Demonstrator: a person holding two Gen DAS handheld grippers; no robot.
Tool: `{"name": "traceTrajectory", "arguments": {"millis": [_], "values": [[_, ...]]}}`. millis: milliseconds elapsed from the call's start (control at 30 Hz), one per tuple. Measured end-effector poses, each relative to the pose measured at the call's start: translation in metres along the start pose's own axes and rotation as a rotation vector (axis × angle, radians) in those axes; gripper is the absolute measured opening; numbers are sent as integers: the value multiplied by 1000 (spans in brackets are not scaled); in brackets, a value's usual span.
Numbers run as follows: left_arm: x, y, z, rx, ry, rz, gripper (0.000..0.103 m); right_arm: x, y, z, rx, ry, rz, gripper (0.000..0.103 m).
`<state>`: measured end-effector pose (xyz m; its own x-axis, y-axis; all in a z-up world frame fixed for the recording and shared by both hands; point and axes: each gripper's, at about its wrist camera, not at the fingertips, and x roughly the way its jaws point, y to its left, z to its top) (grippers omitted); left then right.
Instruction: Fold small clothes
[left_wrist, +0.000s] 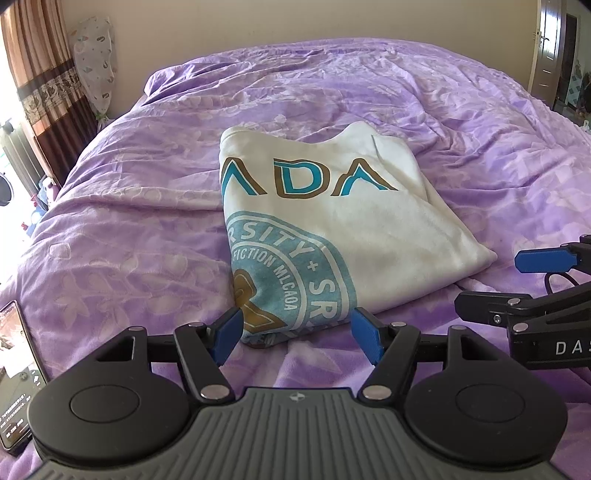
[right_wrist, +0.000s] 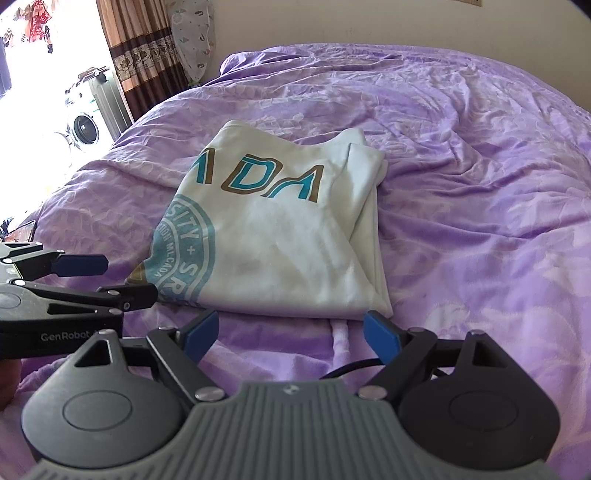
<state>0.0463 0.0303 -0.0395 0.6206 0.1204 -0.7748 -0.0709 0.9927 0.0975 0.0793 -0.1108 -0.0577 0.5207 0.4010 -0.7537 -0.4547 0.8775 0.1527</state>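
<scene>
A folded white T-shirt (left_wrist: 332, 218) with teal and brown lettering and a round teal emblem lies on the purple bedspread; it also shows in the right wrist view (right_wrist: 280, 236). My left gripper (left_wrist: 297, 334) is open and empty, its blue pads either side of the shirt's near corner, just short of it. My right gripper (right_wrist: 291, 338) is open and empty, just in front of the shirt's near edge. Each gripper shows in the other's view: the right one (left_wrist: 517, 280) at the right edge, the left one (right_wrist: 110, 280) at the left edge.
The purple bedspread (left_wrist: 461, 110) covers the whole bed and is wrinkled. A phone (left_wrist: 16, 373) lies on the bed at the near left. Curtains (right_wrist: 144, 55), a patterned pillow (right_wrist: 192, 37) and a washing machine (right_wrist: 83, 129) stand at the far left. A door (left_wrist: 550, 48) is at the far right.
</scene>
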Motion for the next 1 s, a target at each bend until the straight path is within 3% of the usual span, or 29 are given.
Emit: {"name": "traceTrajectory", "arguments": {"millis": [1000], "values": [[0, 2, 0, 1, -1, -1, 78, 3, 0, -2, 0, 8, 5, 82]]}}
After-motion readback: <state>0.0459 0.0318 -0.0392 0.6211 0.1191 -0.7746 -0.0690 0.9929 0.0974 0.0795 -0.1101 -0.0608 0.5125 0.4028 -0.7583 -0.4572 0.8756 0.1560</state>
